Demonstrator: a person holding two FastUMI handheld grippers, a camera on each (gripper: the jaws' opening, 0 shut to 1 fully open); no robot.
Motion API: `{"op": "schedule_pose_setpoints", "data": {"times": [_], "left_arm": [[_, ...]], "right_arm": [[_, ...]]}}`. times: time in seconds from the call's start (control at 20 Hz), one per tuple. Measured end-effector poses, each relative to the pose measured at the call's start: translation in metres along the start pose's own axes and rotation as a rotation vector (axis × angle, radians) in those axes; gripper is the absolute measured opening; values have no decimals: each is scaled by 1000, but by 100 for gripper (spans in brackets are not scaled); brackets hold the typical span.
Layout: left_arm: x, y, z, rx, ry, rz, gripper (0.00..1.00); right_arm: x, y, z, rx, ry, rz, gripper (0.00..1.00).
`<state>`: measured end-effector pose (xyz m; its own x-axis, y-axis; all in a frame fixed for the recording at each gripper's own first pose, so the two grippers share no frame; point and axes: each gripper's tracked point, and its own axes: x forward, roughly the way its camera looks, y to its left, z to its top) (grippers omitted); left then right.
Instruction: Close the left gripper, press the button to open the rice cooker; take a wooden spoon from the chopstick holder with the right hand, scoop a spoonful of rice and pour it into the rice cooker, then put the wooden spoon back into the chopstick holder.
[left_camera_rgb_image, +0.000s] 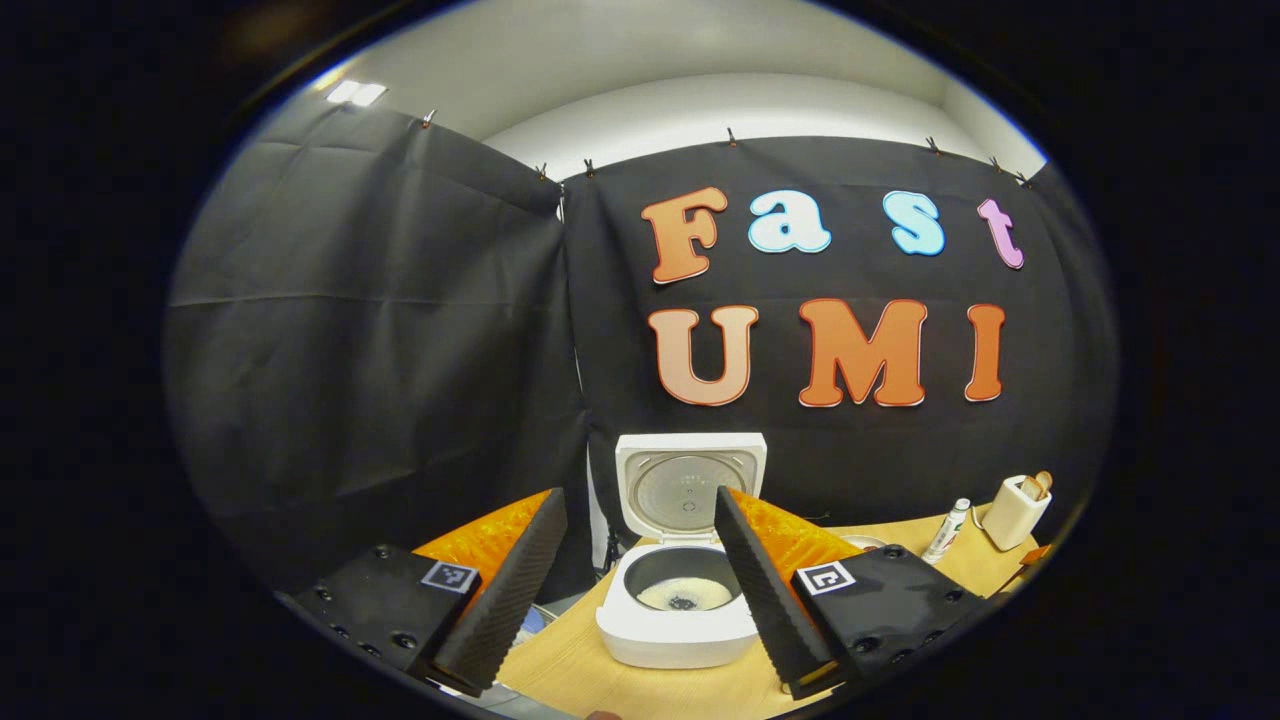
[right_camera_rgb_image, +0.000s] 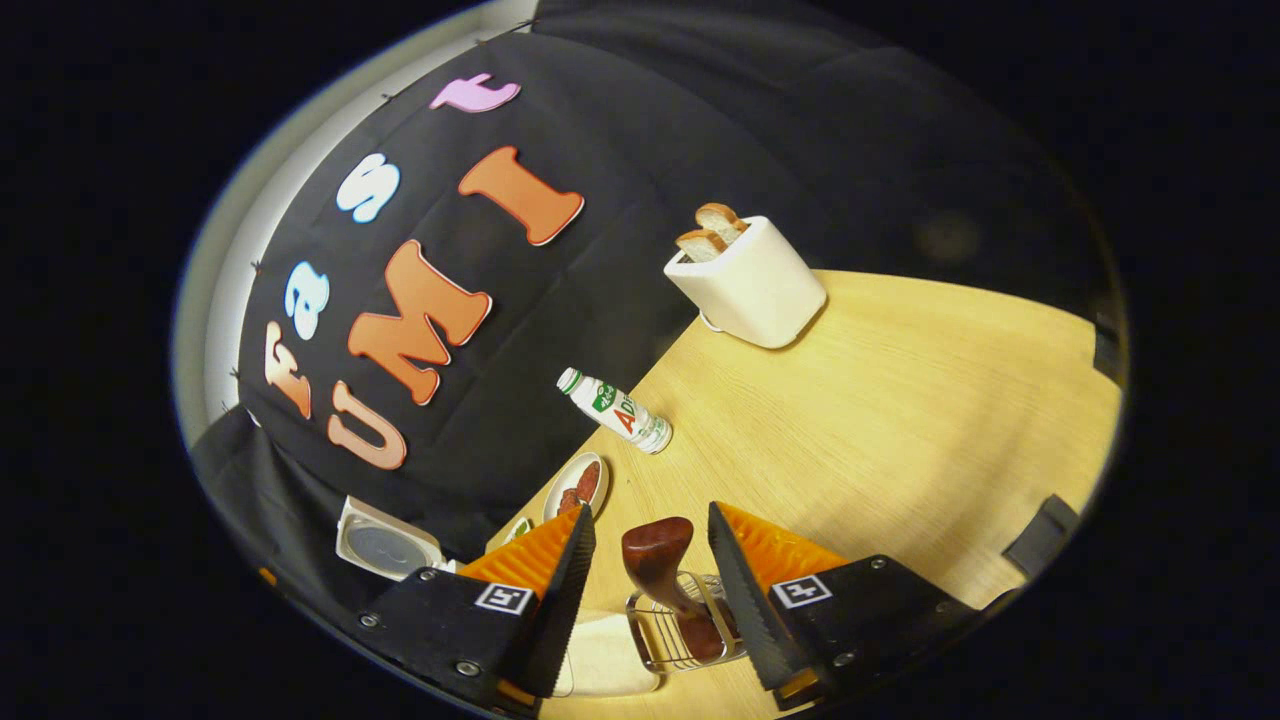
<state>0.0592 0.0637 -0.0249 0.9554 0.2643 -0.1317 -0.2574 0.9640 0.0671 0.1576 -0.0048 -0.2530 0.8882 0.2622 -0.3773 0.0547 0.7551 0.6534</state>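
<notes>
In the left gripper view the left tool (left_camera_rgb_image: 640, 570) hangs released, jaws wide, above the rice cooker (left_camera_rgb_image: 680, 610); its lid stands up, rice in the pot. In the right gripper view the right tool (right_camera_rgb_image: 648, 560) is spread around the wooden spoon (right_camera_rgb_image: 660, 570), which stands in the chopstick holder (right_camera_rgb_image: 680, 630) on the surface (right_camera_rgb_image: 880, 420); if placing is done, retreat straight so neither finger snags it.

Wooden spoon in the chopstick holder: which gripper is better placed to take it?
Right. The right gripper is open with the wooden spoon standing between its fingers in the chopstick holder. The left gripper faces the open rice cooker.
</notes>
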Motion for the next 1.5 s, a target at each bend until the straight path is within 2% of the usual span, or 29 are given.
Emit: {"op": "schedule_pose_setpoints", "data": {"times": [0.1,0.15,0.2,0.25,0.3,0.4,0.55,0.65,0.9,1.05,1.2,1.5], "left_arm": [[-6,-1,-7,4,18,1,100],[-7,0,-10,-1,28,2,100],[-9,0,-14,-9,37,4,100],[-9,0,-16,-19,45,10,100],[-10,0,-17,-28,50,14,100],[-11,7,-18,-36,50,28,100],[-8,9,-15,-35,42,14,100],[-3,17,-13,-31,38,9,100],[13,17,-10,-21,33,-47,100],[27,18,-12,-16,32,-111,100],[43,24,-14,-21,35,-159,100],[71,37,-15,-42,39,-222,100]], "right_arm": [[-1,-2,-6,17,12,12,61],[-1,0,-2,32,12,24,51],[-1,3,-1,47,13,37,57],[0,3,-3,50,20,33,27],[0,4,-5,41,22,44,34],[2,8,-5,37,24,58,31],[2,12,-3,28,6,39,24],[-1,26,0,-14,-7,46,22],[-23,69,14,-152,-71,41,22],[-42,102,19,-186,-133,57,21],[-55,137,8,-212,-160,84,21],[-54,193,-40,-270,-176,111,21]]}}
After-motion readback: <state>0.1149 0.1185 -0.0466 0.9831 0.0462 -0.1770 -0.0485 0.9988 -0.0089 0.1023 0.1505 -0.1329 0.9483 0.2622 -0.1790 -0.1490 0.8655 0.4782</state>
